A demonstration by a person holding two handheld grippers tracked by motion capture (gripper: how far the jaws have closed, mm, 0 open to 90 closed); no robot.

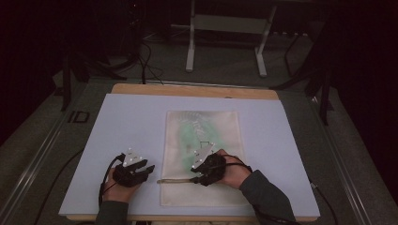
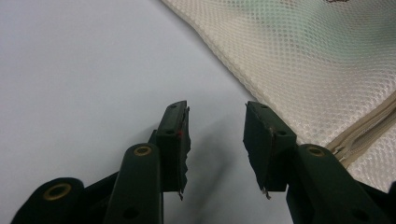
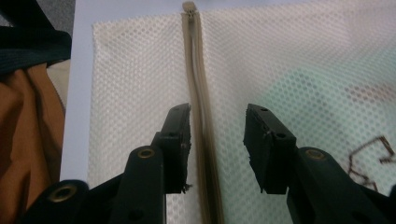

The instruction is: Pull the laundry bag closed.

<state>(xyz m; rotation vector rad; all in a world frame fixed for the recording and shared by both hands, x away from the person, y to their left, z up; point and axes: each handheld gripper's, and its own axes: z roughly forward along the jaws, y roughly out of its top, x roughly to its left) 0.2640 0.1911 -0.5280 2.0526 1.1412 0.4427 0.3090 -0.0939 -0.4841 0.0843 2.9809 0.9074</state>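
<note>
My left hand-held gripper (image 1: pixel 141 165) rests low over the bare worktop (image 1: pixel 131 122), its two black jaws spread with nothing between them. The surface under it is smooth, matte and pale lavender-grey, a flat sheet laid over a wooden board whose edge (image 1: pixel 195 90) shows along the far side. In the left gripper view my left hand-held gripper (image 2: pixel 217 140) sits just beside the near left corner of the mesh bag (image 2: pixel 317 60), apart from it.

The mesh bag (image 1: pixel 202 154) lies flat near the middle of the worktop, a cream rectangle of fine honeycomb netting with a stitched hem. A beige zipper (image 3: pixel 198 93) runs across it near my end, its ribbed tape slightly puckered and its end stop (image 3: pixel 189 7) close to the bag's left edge.

My right hand-held gripper (image 1: pixel 199 176) is over the bag, and in the right gripper view my right hand-held gripper (image 3: pixel 217 140) has its jaws parted either side of the zipper line, gripping nothing.

Through the netting I see a soft mint-green shape (image 3: pixel 299 98), possibly folded cloth, though the mesh blurs it too much to be sure. A thin dark twisted thing (image 3: pixel 371 156), like cord or wire, shows near it.
</note>
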